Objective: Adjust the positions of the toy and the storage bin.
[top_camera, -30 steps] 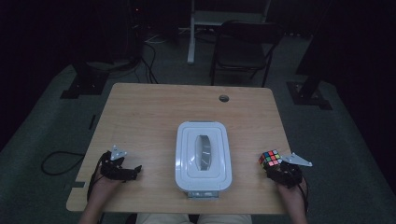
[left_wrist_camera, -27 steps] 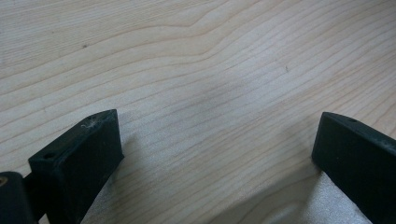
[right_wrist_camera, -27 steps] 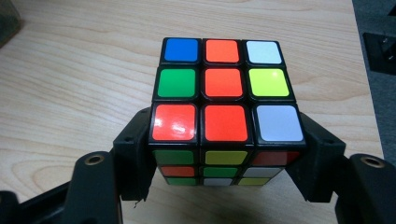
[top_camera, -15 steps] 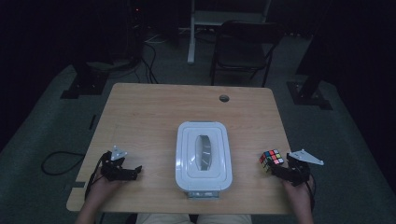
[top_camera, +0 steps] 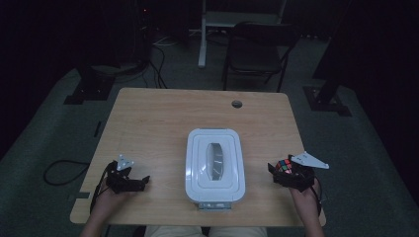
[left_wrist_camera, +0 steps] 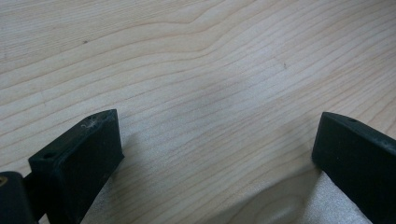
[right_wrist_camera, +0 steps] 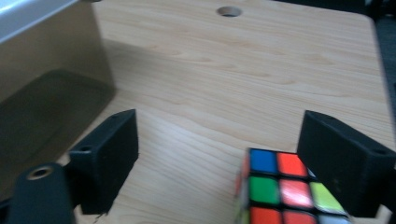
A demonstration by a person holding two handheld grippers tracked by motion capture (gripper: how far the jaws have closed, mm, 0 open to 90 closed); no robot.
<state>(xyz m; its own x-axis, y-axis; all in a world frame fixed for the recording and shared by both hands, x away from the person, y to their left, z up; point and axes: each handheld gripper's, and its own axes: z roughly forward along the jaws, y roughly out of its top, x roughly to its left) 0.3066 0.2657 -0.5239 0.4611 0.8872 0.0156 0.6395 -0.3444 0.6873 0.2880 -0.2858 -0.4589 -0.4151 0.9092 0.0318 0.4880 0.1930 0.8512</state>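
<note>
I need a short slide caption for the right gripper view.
Open right gripper over a colourful puzzle cube on the wooden table.

White lidded box [top_camera: 215, 167] mid-table [top_camera: 163, 118], round hole [top_camera: 237, 104] near far edge; dark chair [top_camera: 257, 49] and cables [top_camera: 158, 69] on floor beyond

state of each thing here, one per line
white lidded box: lid on, closed, flat on table
puzzle cube: scrambled colours, between the open jaws, near one jaw
right gripper: jaws have just been opening, open
left gripper: open, nothing between the jaws
chair: upright, unoccupied
</note>
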